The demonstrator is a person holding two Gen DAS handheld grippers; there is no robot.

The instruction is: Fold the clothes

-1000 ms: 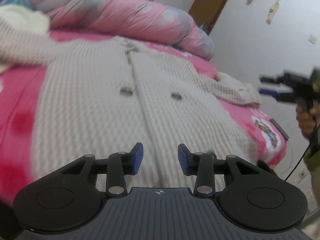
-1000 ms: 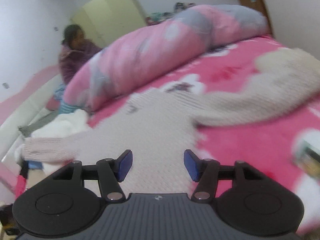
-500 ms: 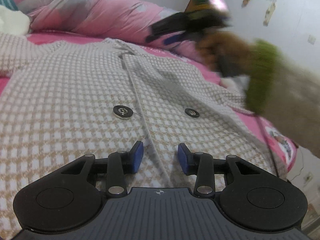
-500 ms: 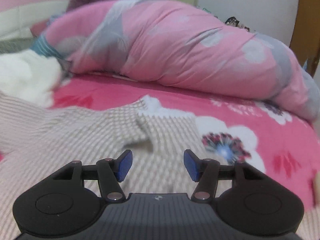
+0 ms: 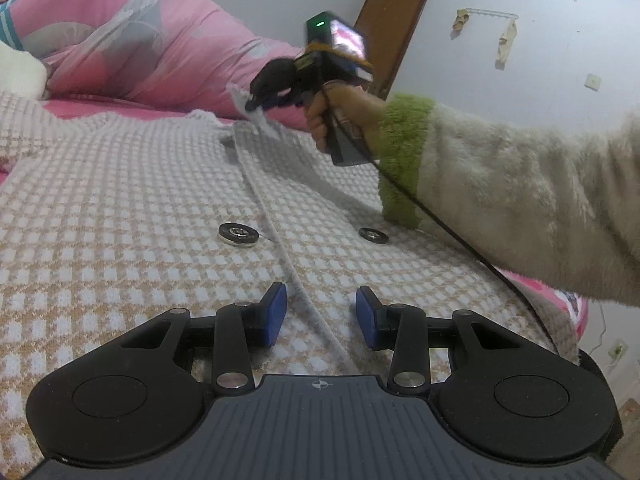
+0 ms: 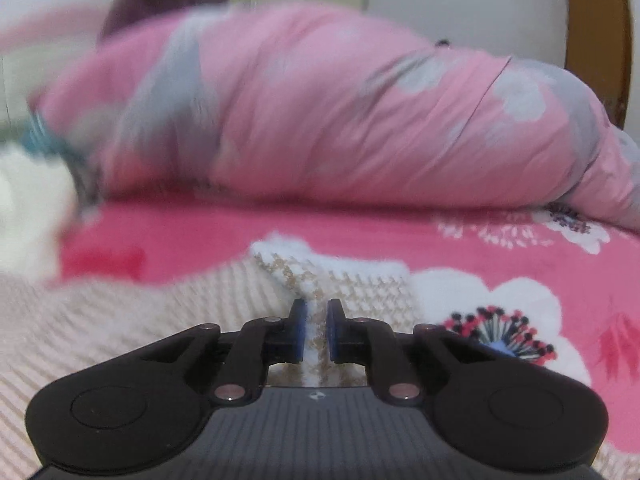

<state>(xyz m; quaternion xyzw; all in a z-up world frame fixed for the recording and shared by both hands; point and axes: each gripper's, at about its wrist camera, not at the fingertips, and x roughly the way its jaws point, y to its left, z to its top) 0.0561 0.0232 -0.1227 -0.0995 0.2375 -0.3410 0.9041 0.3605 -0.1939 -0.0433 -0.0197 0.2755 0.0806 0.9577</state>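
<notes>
- Pinching the cardigan (image 6: 316, 332) at its collar, the right gripper (image 6: 317, 330) is nearly closed on it, ready to lift; the knit lies flat on the pink bed (image 6: 240, 232)
- left gripper (image 5: 320, 316) waits wide apart, holding nothing, low over the front edge

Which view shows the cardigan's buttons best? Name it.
The left wrist view: two dark buttons lie sharp on the checked cardigan ahead of the open left gripper. The right wrist view shows only collar fabric, no buttons.
</notes>
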